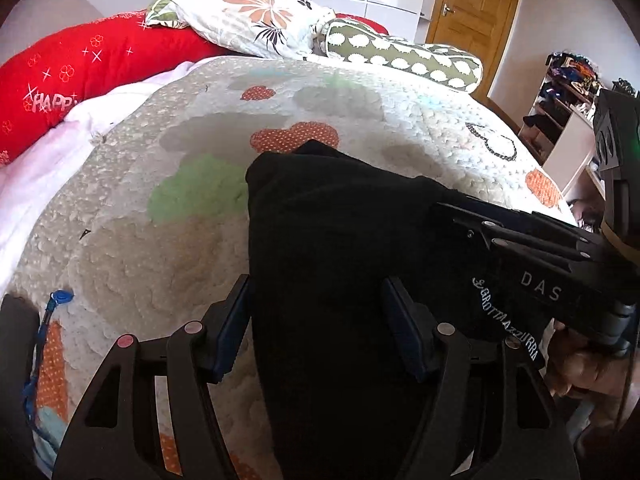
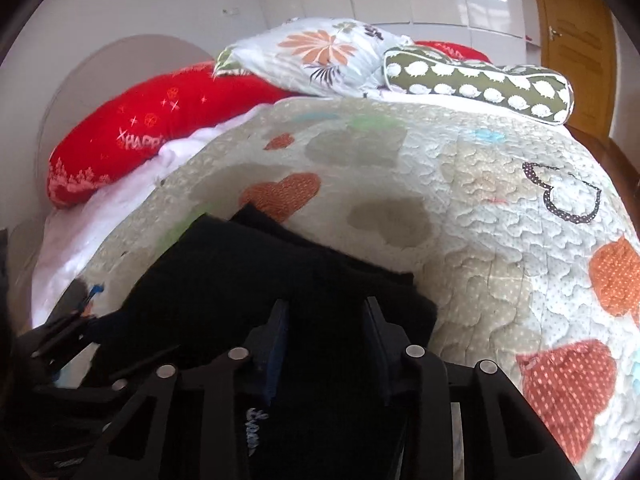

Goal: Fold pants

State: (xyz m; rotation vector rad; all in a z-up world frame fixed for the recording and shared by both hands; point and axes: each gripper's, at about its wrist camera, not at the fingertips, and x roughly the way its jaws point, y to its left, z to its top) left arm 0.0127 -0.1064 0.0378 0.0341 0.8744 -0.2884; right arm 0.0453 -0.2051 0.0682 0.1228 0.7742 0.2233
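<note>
Black pants (image 1: 332, 248) lie folded on the quilted bedspread (image 1: 160, 220), with white lettering near the right edge. My left gripper (image 1: 316, 320) is open, its fingers astride the near end of the pants. My right gripper (image 2: 326, 340) is also open over the near end of the same pants (image 2: 248, 264); it shows in the left wrist view (image 1: 520, 240) coming in from the right, low over the fabric. Whether either gripper touches the cloth I cannot tell.
Pillows lie at the head of the bed: a red one (image 1: 80, 68), a floral one (image 1: 248, 20) and a green spotted bolster (image 1: 400, 56). A wooden door (image 1: 476, 4) and a shelf with clothes (image 1: 560, 96) stand at the right. A blue cord (image 1: 40, 344) lies at the left.
</note>
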